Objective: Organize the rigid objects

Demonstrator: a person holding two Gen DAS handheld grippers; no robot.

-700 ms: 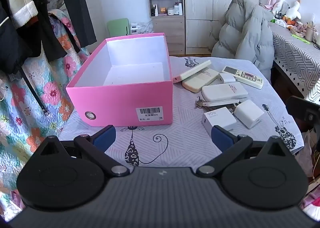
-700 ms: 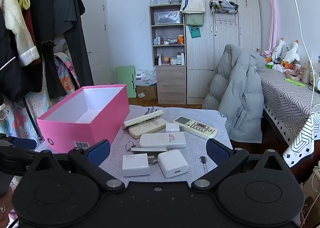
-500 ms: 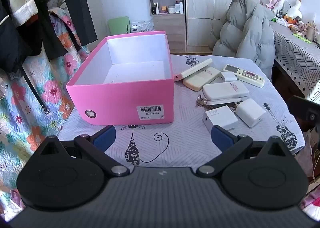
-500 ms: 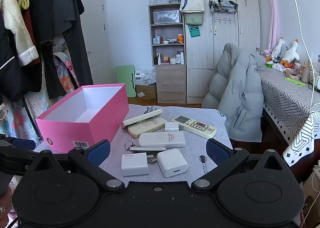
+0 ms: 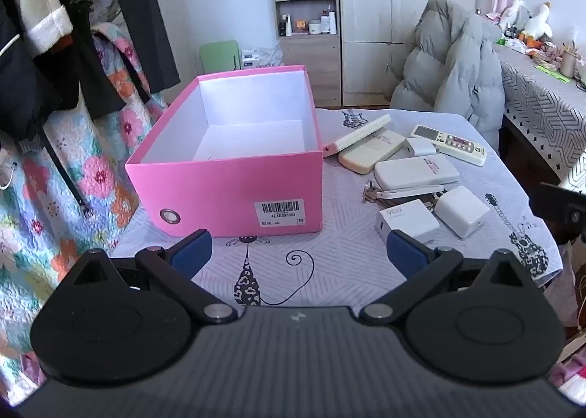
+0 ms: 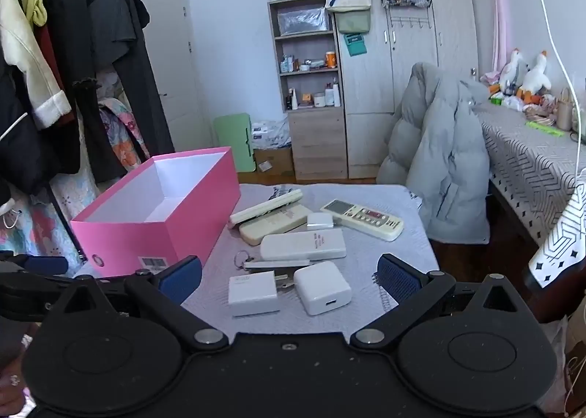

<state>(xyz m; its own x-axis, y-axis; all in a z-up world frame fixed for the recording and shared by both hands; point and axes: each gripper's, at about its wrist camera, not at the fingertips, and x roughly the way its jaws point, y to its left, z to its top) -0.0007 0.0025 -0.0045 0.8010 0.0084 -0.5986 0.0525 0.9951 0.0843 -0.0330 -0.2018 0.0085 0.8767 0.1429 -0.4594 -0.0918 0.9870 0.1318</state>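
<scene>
An open, empty pink box [image 5: 234, 194] [image 6: 154, 231] stands on the left of the table. Right of it lie white things: two chargers [image 5: 408, 222] [image 5: 462, 211] [image 6: 252, 295] [image 6: 322, 292], a power bank [image 5: 415, 170] [image 6: 303, 244], a remote control [image 5: 448, 139] [image 6: 362, 219], a beige remote [image 5: 371, 155], a slim white bar leaning on the box [image 5: 357, 136], a small adapter [image 5: 419, 147] and keys [image 5: 370, 192]. My left gripper [image 5: 298, 251] is open and empty, before the box's front. My right gripper [image 6: 289, 277] is open and empty, just short of the chargers.
The table wears a pale cloth with cat and guitar prints [image 5: 311, 271]. A grey puffer jacket [image 5: 454, 62] hangs on a chair behind it. Clothes [image 6: 55, 70] hang at the left. A second table [image 6: 531, 161] stands at the right.
Both grippers have shifted slightly; the views tilted down and drew a little closer to the table. Nothing on the table has moved.
</scene>
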